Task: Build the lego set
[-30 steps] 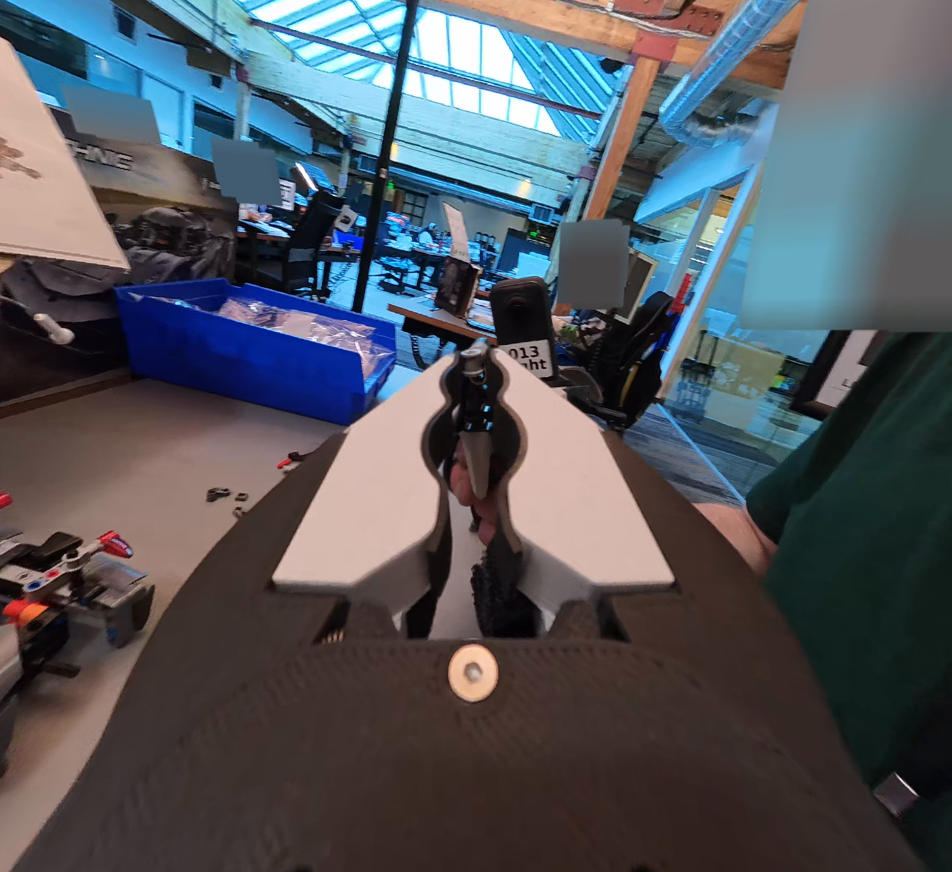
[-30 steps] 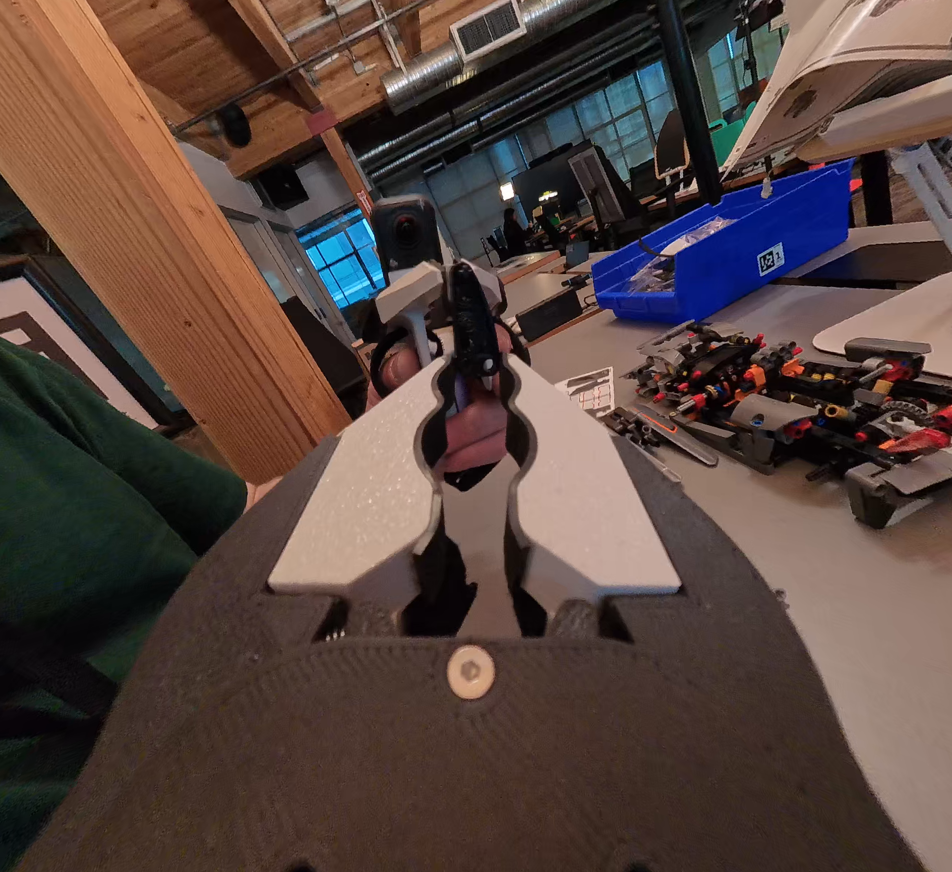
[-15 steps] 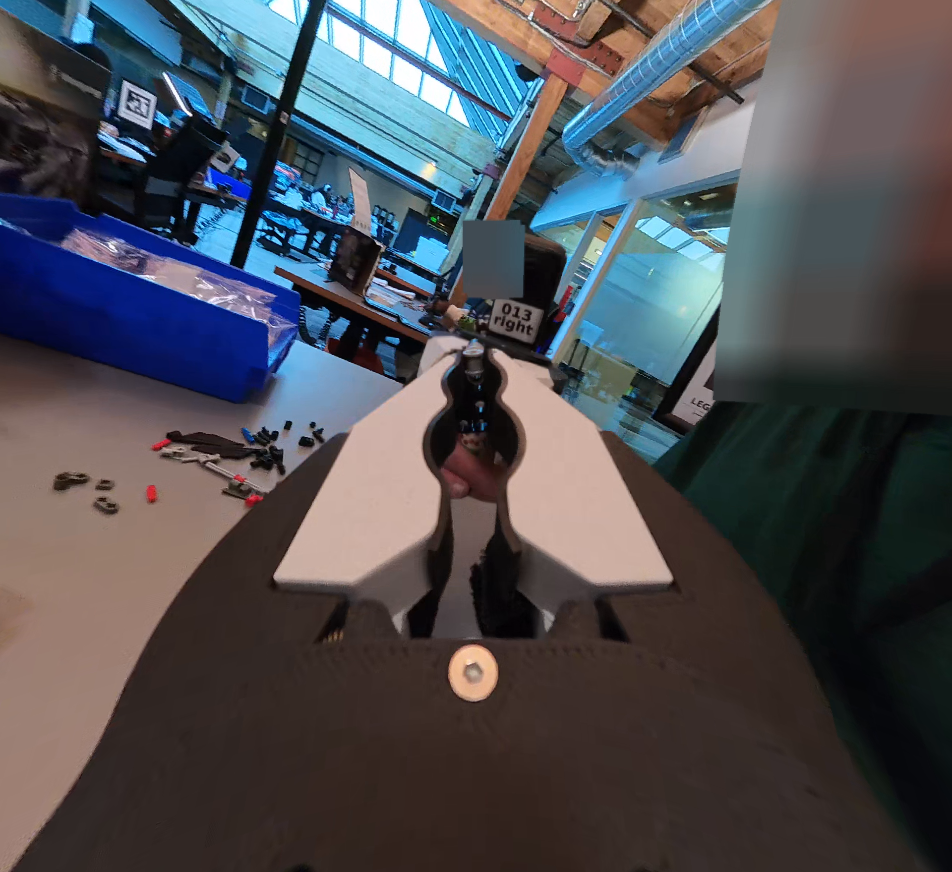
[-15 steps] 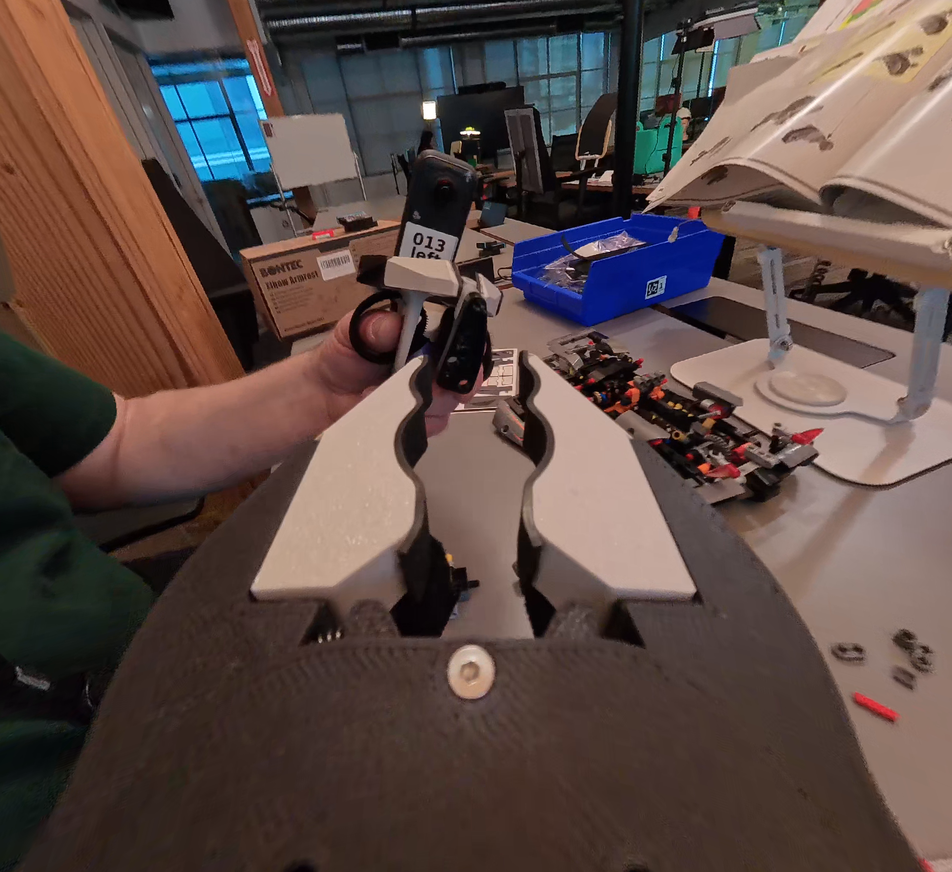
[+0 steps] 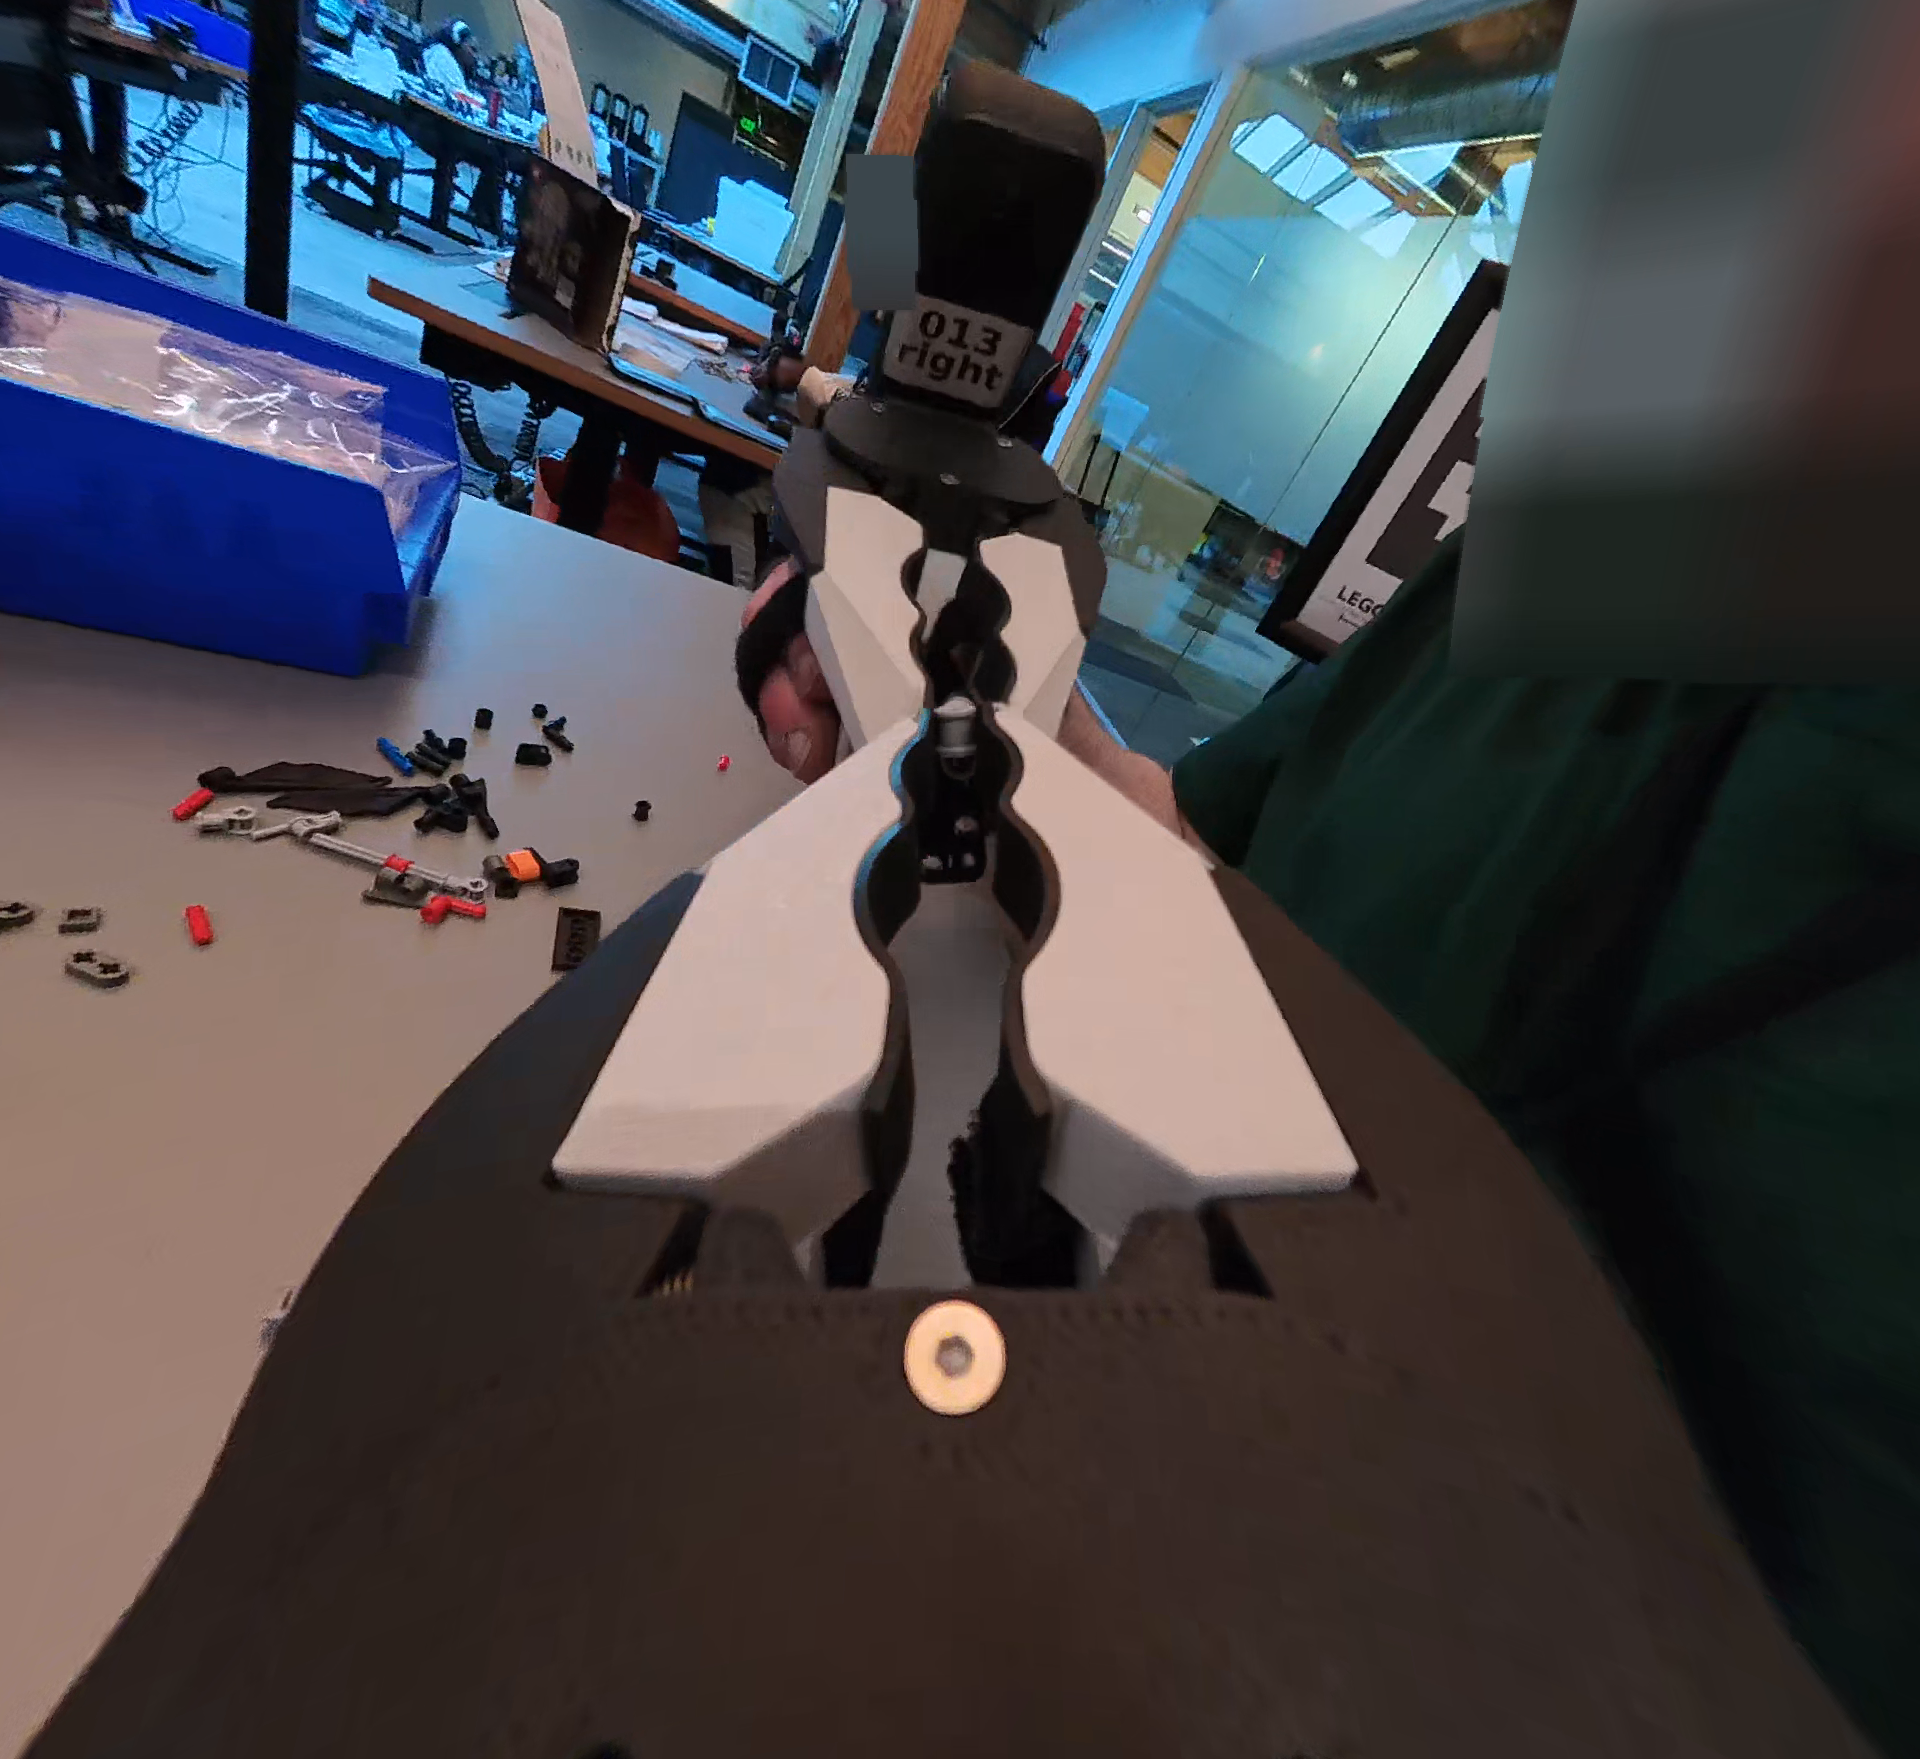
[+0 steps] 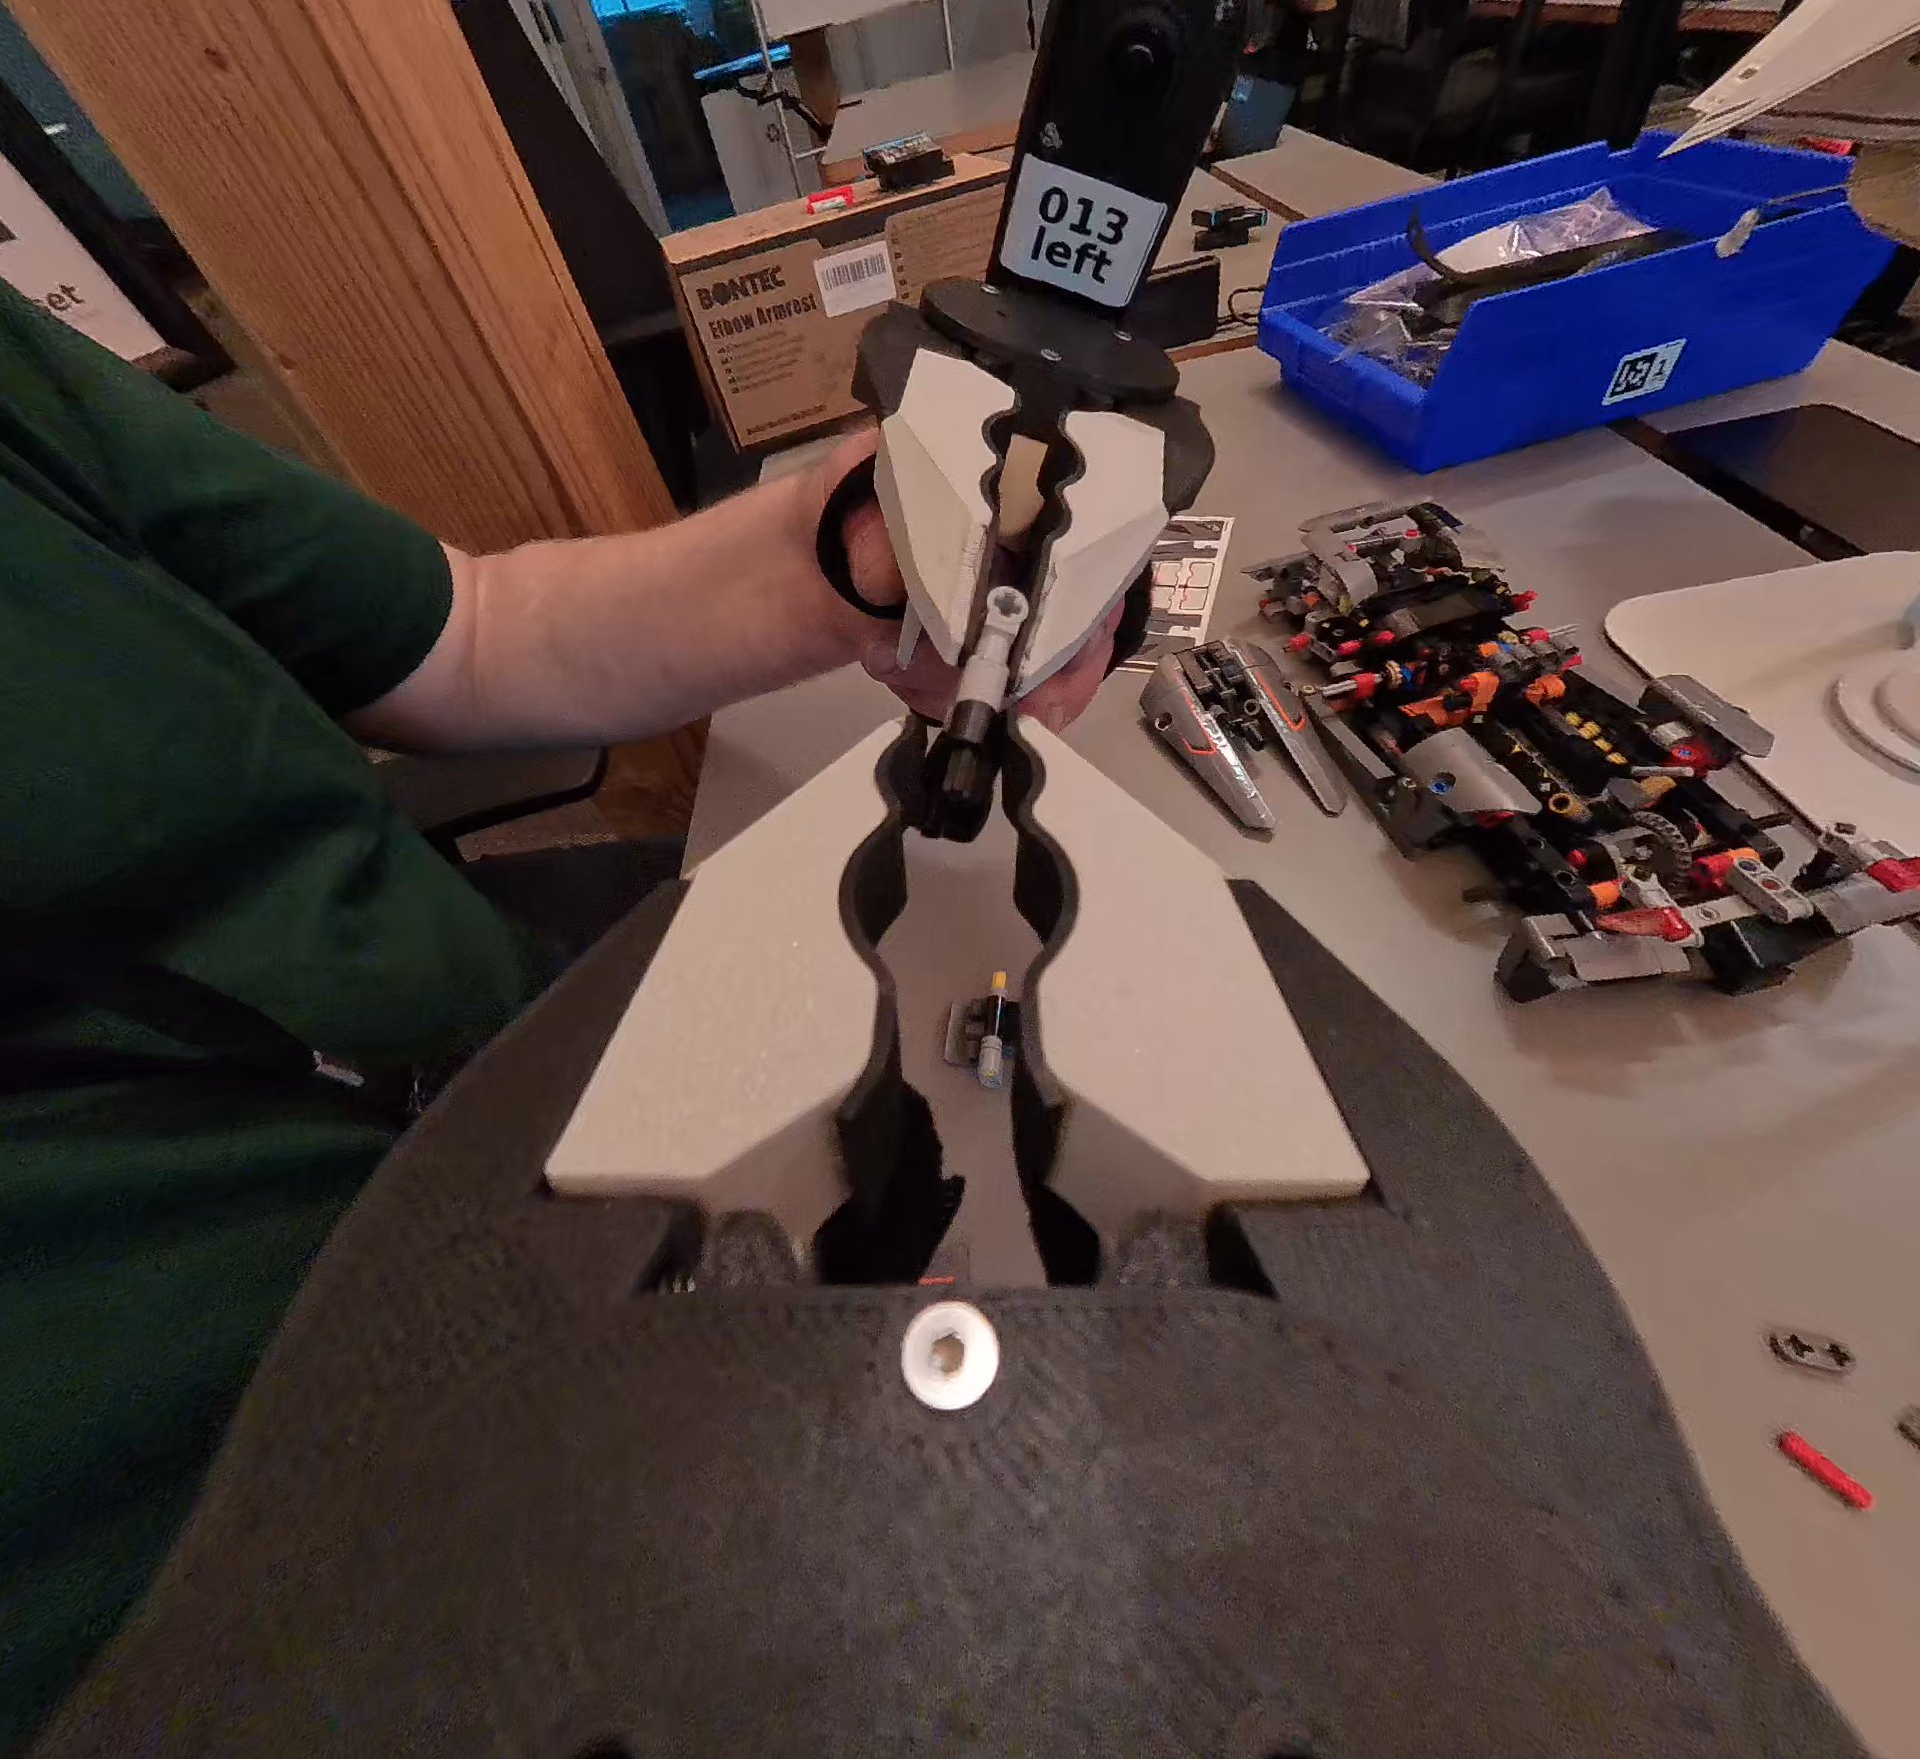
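grey table (image 6: pixel 1351 1138), lego car (image 6: pixel 1538 753) at 2 o'clock; left gripper (image 6: pixel 992 660) and right gripper (image 6: pixel 961 753) both pinch one grey-black axle piece (image 6: pixel 977 701) tip to tip.

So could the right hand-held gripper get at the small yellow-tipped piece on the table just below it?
Probably not yet: the right hand-held gripper is shut on the black-and-white part, also held by the left one. The small piece lies unobstructed.

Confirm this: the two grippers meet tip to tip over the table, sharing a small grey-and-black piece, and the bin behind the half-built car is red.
Wrong on one point: the bin is blue, as the right wrist view shows. The rest stands.
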{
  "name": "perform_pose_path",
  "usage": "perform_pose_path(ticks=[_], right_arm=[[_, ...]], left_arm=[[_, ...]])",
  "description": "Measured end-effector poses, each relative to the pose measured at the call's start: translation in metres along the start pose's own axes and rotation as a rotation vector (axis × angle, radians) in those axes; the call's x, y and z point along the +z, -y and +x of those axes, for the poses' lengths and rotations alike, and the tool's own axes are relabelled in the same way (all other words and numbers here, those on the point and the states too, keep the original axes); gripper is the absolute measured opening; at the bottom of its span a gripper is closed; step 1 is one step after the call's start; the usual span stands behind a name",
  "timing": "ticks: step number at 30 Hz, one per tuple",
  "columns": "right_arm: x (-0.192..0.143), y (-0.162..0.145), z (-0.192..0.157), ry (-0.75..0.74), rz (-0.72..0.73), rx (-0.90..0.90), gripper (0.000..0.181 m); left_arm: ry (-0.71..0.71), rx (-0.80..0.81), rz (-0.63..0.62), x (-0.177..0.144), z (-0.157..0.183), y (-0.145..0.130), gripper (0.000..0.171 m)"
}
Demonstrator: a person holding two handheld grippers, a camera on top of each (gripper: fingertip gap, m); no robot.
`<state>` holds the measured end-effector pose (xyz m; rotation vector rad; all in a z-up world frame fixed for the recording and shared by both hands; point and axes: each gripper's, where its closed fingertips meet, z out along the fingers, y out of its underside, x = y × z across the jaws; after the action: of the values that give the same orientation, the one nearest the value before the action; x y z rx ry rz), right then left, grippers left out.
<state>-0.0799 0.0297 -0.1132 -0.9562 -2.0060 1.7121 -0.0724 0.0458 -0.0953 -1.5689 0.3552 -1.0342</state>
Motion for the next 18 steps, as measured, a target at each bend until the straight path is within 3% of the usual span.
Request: perform_pose_path(ticks=[5,8,12,18], right_arm=[[-0.003,0.003,0.008,-0.034,0.046,0.019,0.012],[-0.009,0.011,0.014,-0.064,0.122,0.052,0.012],[-0.022,0.029,0.023,-0.083,0.319,0.152,0.011],[-0.027,0.04,0.03,-0.042,0.549,0.325,0.012]], left_arm=[[0.048,0.024,0.017,-0.001,-0.006,0.003,0.006],[0.151,0.092,0.066,-0.006,-0.015,0.012,0.018],[0.266,0.181,0.137,-0.017,-0.016,0.021,0.031],[0.435,0.382,0.131,-0.011,-0.019,0.006,0.034]])
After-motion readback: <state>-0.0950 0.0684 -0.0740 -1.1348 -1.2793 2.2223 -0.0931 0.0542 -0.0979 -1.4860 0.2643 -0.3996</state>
